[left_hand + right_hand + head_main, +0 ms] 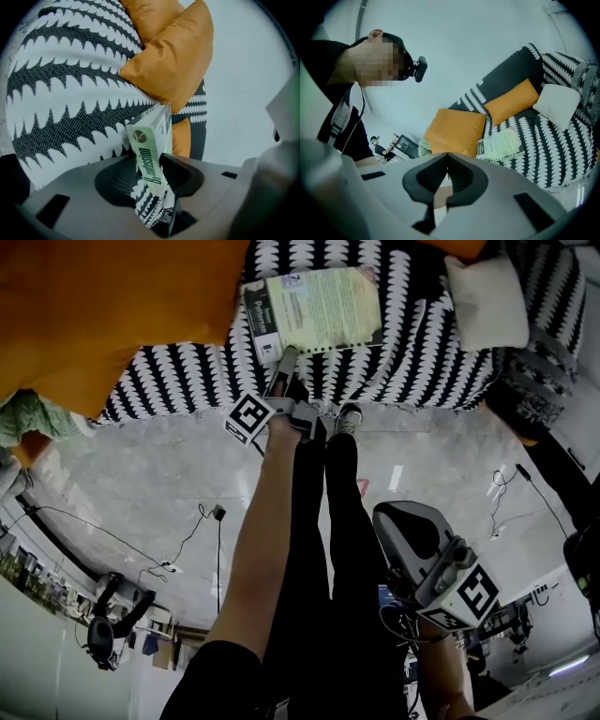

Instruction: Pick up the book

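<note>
**Left gripper takes the book's spine corner**

The left gripper [283, 360] pinches the book [323, 306] at its 7 o'clock corner. The book lies flat on the patterned sofa cover [422, 343], at 12 o'clock in the head view. The grasp step looks nearly done. Next comes a steady lift without snagging the fabric. The right gripper [447, 155], at 5 o'clock, is pressed together and empty.
</note>
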